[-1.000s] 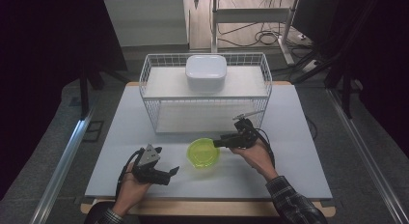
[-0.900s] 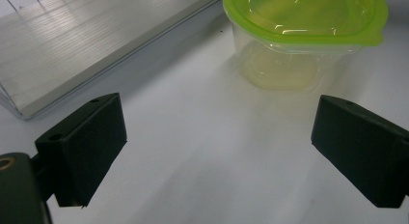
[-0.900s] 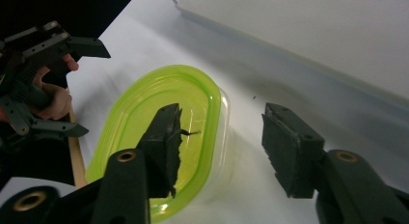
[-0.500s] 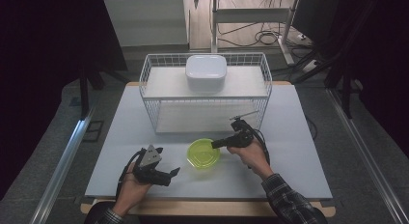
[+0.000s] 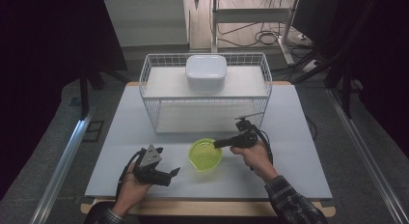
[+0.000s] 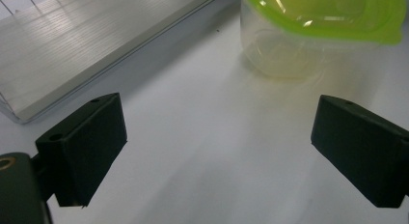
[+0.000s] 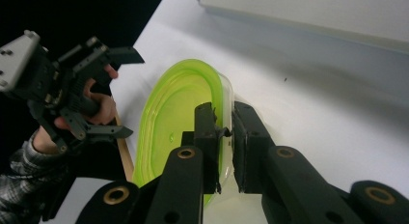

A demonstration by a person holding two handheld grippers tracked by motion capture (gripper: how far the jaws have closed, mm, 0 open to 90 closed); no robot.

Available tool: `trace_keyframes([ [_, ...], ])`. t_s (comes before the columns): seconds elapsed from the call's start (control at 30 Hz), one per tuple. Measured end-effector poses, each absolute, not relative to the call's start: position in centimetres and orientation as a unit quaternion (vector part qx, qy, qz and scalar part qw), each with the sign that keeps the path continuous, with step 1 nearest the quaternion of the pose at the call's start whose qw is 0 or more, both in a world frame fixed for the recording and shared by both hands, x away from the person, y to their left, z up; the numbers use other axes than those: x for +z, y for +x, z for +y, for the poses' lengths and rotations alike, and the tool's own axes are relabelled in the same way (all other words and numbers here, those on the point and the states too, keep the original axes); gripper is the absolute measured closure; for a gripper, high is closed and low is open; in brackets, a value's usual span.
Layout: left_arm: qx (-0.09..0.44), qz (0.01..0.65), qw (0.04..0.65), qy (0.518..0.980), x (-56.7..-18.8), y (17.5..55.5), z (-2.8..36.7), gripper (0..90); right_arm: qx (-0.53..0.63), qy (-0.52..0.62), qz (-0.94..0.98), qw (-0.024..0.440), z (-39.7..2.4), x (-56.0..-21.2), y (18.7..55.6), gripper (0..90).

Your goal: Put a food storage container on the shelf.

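Since the earlier frame, the right hand-held gripper (image 5: pixel 218 143) had crept in toward the bowl and its jaws had just been closing, with the bowl's rim between them; everything else lay as it had.

Largest on the pale rectangular table (image 5: pixel 120 137) was the white wire basket (image 5: pixel 149 79), carrying a white rounded-square lidded box (image 5: pixel 206 73) on its top shelf. In front of it, near the table's middle, sat the clear round plastic bowl with a lime-green rim (image 5: pixel 205 155). The right hand-held gripper was clamped on its near wall, one pad inside and one outside. The left hand-held gripper (image 5: pixel 170 175) rested beside the bowl, apart from it, jaws spread wide with nothing between them.

That bowl looked light and thin-walled, likely to flex and slip under a one-sided pinch. Its thicker green rim seemed the stiffest place to hold, ideally from both sides.
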State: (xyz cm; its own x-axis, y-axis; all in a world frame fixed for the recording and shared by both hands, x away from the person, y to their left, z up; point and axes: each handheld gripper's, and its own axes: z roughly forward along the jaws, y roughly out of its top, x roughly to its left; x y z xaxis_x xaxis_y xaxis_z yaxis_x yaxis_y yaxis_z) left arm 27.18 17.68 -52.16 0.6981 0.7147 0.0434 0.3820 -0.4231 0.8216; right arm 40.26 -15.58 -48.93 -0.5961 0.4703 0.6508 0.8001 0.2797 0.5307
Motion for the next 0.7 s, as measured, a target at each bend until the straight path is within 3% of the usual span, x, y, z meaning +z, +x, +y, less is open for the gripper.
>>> trace_keyframes([
  [0.7,0.198,0.347,0.429,0.810,-52.1,27.3,18.0,5.0,-0.511,-0.410,-0.731,0.191,-18.0,-43.6,39.1,81.8],
])
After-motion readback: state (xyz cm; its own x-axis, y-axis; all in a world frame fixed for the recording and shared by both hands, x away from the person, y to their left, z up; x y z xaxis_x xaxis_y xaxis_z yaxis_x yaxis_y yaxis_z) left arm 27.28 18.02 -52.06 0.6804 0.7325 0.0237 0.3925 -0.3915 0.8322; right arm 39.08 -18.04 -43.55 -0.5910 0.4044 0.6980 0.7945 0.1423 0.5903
